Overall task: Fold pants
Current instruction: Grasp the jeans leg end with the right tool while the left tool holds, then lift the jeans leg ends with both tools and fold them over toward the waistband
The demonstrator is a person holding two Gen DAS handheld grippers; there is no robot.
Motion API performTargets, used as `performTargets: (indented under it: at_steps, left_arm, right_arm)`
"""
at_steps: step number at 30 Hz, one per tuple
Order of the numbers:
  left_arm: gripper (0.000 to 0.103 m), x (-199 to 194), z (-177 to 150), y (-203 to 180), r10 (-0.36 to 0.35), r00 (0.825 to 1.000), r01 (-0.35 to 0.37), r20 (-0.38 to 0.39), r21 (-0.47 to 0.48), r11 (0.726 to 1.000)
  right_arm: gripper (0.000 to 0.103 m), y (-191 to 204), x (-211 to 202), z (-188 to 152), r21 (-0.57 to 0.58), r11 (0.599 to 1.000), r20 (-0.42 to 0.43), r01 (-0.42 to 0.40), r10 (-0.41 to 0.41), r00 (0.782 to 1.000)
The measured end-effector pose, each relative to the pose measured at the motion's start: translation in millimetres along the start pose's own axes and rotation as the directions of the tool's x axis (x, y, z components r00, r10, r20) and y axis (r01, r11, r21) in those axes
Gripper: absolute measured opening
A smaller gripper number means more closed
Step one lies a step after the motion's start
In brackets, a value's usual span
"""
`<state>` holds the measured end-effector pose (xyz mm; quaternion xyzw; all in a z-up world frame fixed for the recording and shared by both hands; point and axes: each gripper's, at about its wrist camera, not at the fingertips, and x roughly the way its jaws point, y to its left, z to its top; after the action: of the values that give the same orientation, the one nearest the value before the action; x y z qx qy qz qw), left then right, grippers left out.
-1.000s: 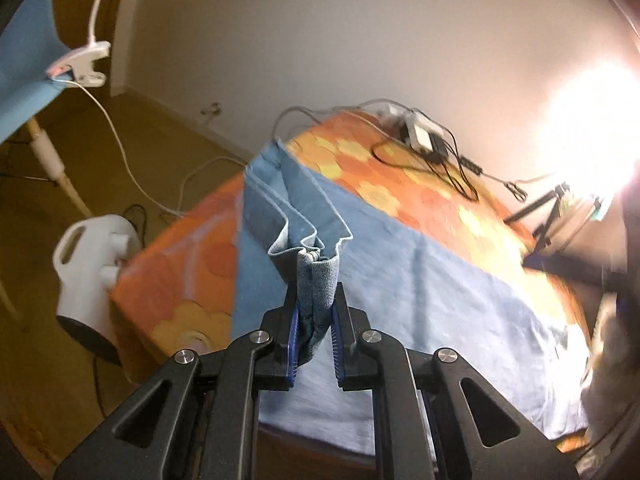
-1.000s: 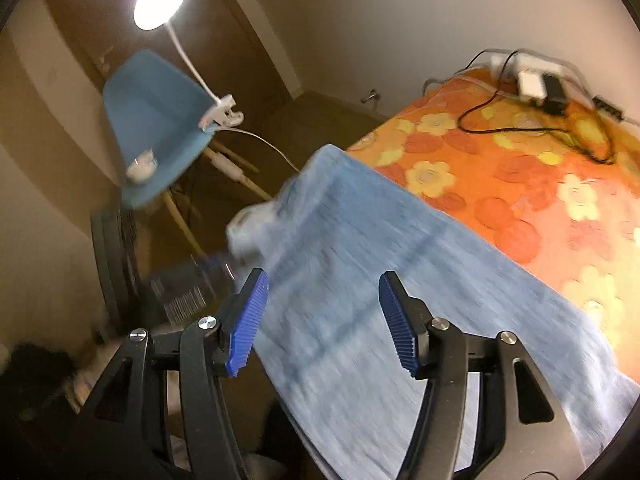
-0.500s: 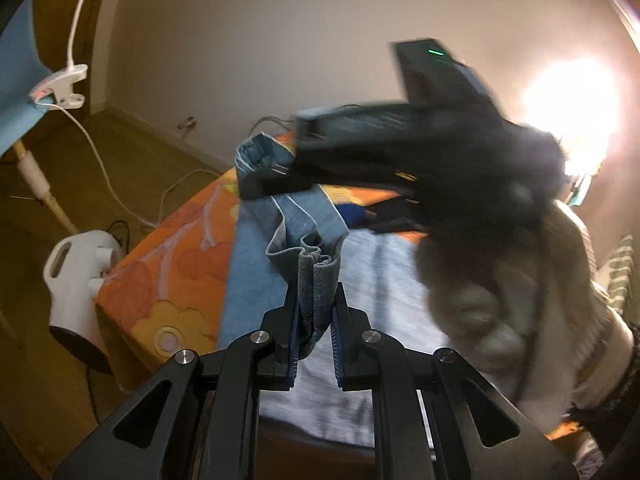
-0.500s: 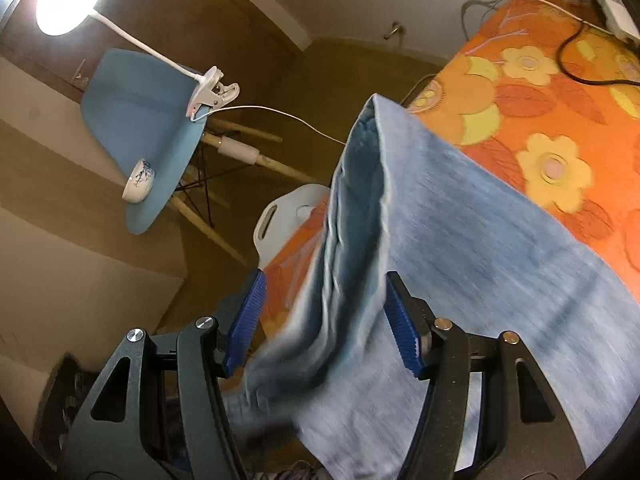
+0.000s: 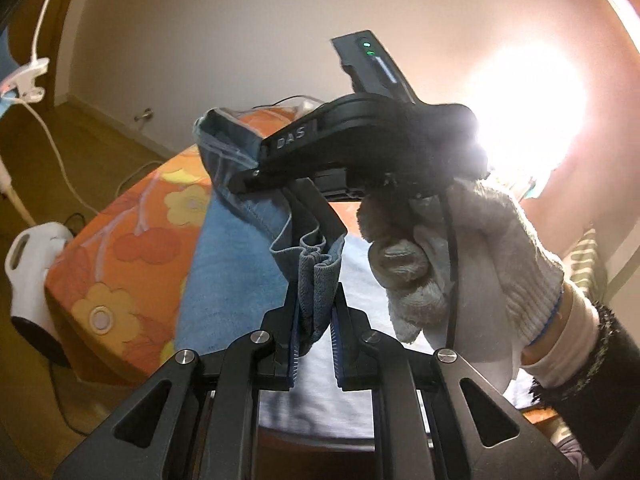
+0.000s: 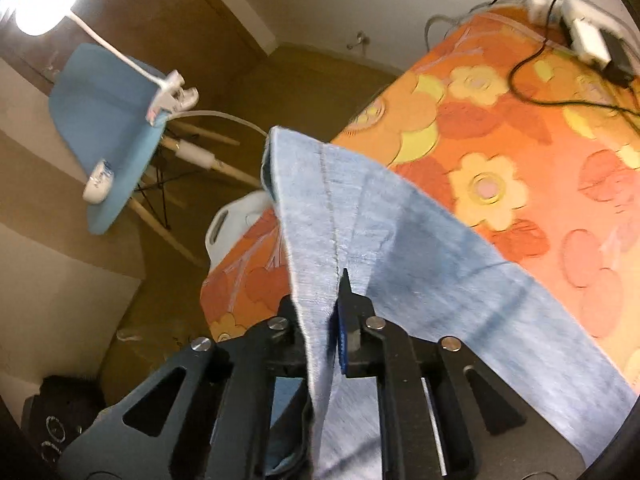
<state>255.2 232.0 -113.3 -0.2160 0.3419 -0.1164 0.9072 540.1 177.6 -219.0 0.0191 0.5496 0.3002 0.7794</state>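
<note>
Light blue pants (image 5: 232,264) lie across a surface with an orange flowered cover (image 5: 132,248). My left gripper (image 5: 316,280) is shut on a bunched fold of the pants' edge and holds it a little above the cover. Just beyond it a white-gloved hand (image 5: 460,248) holds the right tool's black body (image 5: 360,148), whose fingers reach down into the same raised edge. In the right wrist view the right gripper (image 6: 334,280) is closing, and its pads pinch a seamed fold of the pants (image 6: 440,280) that stands up between them.
A white handled appliance (image 5: 32,264) stands on the floor by the cover's corner. A blue chair (image 6: 104,128) carries a clip lamp (image 6: 172,92) and a small cup (image 6: 98,184). A power strip with cables (image 6: 588,40) lies at the far end. A bright lamp (image 5: 528,108) glares.
The right gripper swung in over the pants' raised edge beside the left gripper and closed from wide open onto the fabric. The left gripper kept its hold and rose slightly.
</note>
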Motion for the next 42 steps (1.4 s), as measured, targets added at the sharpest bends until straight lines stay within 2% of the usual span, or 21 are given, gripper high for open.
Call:
performTargets:
  at_steps: [3, 8, 11, 15, 19, 25, 34, 42]
  left_arm:
    - [0.011, -6, 1, -15, -0.029, 0.999, 0.029, 0.017, 0.023, 0.999]
    - [0.011, -10, 0, -42, -0.091, 0.996, 0.090, 0.020, 0.051, 0.995]
    - [0.011, -10, 2, -66, -0.140, 0.990, 0.138, 0.015, 0.090, 0.986]
    - [0.011, -10, 1, -109, -0.219, 0.976, 0.215, 0.014, 0.139, 0.967]
    - [0.011, -1, -4, -155, -0.300, 0.954, 0.299, -0.025, 0.189, 0.935]
    - [0.011, 21, -23, -228, -0.399, 0.909, 0.418, -0.122, 0.257, 0.871]
    - [0.011, 66, -59, -319, -0.475, 0.836, 0.546, -0.276, 0.321, 0.774]
    - [0.011, 100, -98, -403, -0.532, 0.751, 0.656, -0.392, 0.352, 0.667]
  right_arm:
    - [0.007, -7, -24, 0, 0.028, 0.999, 0.040, -0.016, 0.015, 0.999]
    - [0.006, -9, -73, -12, 0.034, 0.999, 0.111, 0.020, -0.024, 0.994]
    - [0.006, -19, -116, -27, 0.061, 0.998, 0.170, 0.030, -0.040, 0.985]
    - [0.006, -37, -170, -43, 0.099, 0.994, 0.237, 0.040, -0.062, 0.970]
    - [0.006, -59, -224, -67, 0.138, 0.987, 0.290, 0.078, -0.115, 0.950]
    - [0.006, -107, -297, -122, 0.230, 0.963, 0.333, 0.143, -0.216, 0.918]
    - [0.006, -177, -373, -207, 0.363, 0.907, 0.348, 0.211, -0.342, 0.873]
    - [0.006, -230, -437, -290, 0.472, 0.847, 0.351, 0.247, -0.437, 0.828]
